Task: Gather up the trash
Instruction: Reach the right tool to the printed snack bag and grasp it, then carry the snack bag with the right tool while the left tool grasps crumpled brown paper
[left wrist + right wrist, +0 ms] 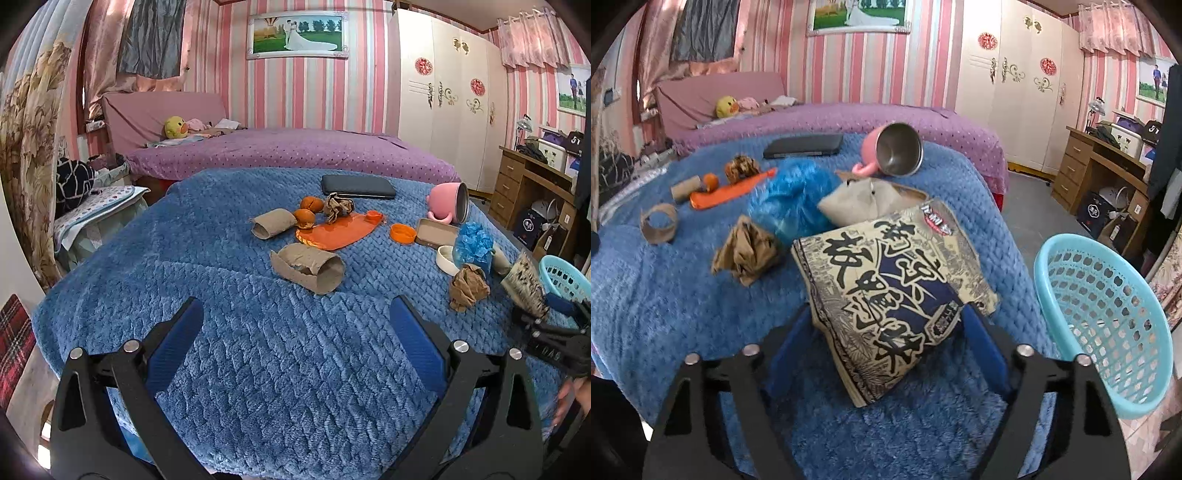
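Observation:
My right gripper (886,325) is shut on a printed paper snack bag (886,291) and holds it above the blue blanket's right edge, left of the light-blue basket (1108,317). The bag (526,286) and basket (565,280) also show at the right of the left wrist view. My left gripper (295,325) is open and empty over the blanket's near part. Trash ahead of it: two cardboard tubes (308,267) (273,223), orange peels (306,216), crumpled brown paper (467,286) (338,206), a blue plastic wad (474,245), an orange deflated bag (336,232).
A pink steel-lined mug (448,203) lies on its side. A dark flat case (358,186), a small open tin (436,232), an orange cap (402,233) and a white dish (445,258) lie on the blanket (221,295). A purple bed stands behind, a wooden desk at right.

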